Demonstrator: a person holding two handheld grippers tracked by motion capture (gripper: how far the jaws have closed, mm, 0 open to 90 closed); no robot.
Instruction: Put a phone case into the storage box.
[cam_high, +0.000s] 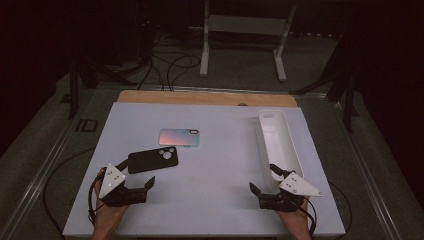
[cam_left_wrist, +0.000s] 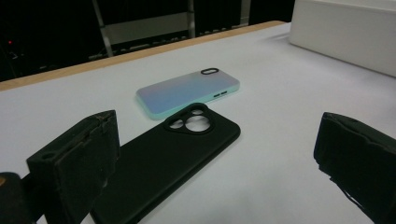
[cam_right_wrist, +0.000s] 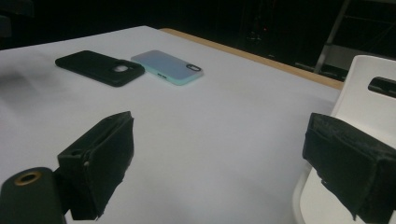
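A black phone case (cam_high: 152, 160) (cam_left_wrist: 173, 158) (cam_right_wrist: 100, 67) lies camera cutout up at the left of the white table top (cam_high: 210, 200). Just beyond it lies a pastel blue-pink phone case (cam_high: 179, 137) (cam_left_wrist: 187, 91) (cam_right_wrist: 168, 66). My left gripper (cam_high: 137, 175) (cam_left_wrist: 218, 154) rests low on the table just in front of the black case, open, with the case's near end between the spread jaws but untouched. At the table's front right my right gripper (cam_high: 263, 178) (cam_right_wrist: 219, 149) is open with nothing between its jaws, beside the near end of the white bin (cam_high: 262, 140) (cam_right_wrist: 369, 98).
The long white bin (cam_left_wrist: 345, 37) runs front to back along the table's right side and looks empty. A wooden strip (cam_high: 205, 98) borders the far edge. Beyond the table are a white metal stand (cam_high: 245, 30) and floor cables (cam_high: 170, 65).
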